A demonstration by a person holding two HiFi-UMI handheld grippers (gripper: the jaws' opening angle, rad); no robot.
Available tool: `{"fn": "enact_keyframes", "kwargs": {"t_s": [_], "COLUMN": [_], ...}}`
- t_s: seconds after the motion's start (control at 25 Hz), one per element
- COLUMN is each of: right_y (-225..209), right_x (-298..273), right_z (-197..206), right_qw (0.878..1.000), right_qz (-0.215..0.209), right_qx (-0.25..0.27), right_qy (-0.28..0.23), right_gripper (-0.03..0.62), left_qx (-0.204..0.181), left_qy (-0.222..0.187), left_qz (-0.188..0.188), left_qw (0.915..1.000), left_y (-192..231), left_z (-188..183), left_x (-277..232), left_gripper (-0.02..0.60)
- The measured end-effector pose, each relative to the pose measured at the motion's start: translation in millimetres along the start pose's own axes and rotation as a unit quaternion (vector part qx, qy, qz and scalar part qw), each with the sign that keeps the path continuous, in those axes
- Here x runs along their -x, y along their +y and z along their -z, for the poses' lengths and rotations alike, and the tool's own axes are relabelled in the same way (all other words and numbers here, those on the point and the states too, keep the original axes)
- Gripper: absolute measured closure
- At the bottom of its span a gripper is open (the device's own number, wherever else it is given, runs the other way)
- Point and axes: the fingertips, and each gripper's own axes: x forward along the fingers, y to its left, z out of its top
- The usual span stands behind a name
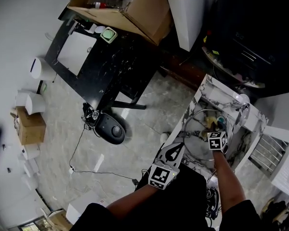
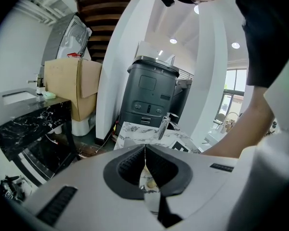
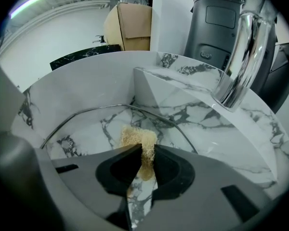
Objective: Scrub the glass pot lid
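Scrubbing is judged under way: the glass lid point(image 3: 86, 129) is held in the sink point(image 3: 101, 76), its rim seemingly pinched by the closed left claw point(image 2: 145, 150). A scrub pad point(image 3: 134, 136) is gripped by the right claw point(image 3: 144, 150) against the glass. Remaining grime cannot be told.

We find no text, brand or number that can be read in these views. The only signs are the black-and-white square markers on the cubes of the left gripper point(image 1: 176, 149) and the right gripper point(image 1: 213, 127) (patterns, not letters). The cardboard box point(image 1: 135, 13) at the far edge of the black desk point(image 1: 111, 66) shows no legible print.
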Motion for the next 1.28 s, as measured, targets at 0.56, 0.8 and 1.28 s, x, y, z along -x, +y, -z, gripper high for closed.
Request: {"fn": "enact_keyframes", "kwargs": {"t_s": [0.56, 0.8, 1.28], "right_y": [-28.4, -40.3, -51.3], "right_x": [11.8, 18.5, 29.8], "right_z": [22.6, 34.2, 49.4], "right_qw": [1.0, 0.999, 0.998], "right_qz": [0.015, 0.025, 0.038], "right_qx": [-0.002, -0.005, -0.025], "right_qy": [0.008, 0.019, 0.035], "right_gripper": [0.533, 0.533, 0.533], "left_qx": [-0.019, -0.014, -0.032], "left_qy": [0.003, -0.005, -0.003], "left_qz": [0.01, 0.008, 0.022], "left_qw": [0.9998, 0.9999, 0.9992], "left_y": [-13.2, -17.0, -29.1], "left_z": [2.2, 3.0, 9.3], "left_x": [5.2, 7.9, 12.0], "left_gripper": [0.565, 0.565, 0.565]}}
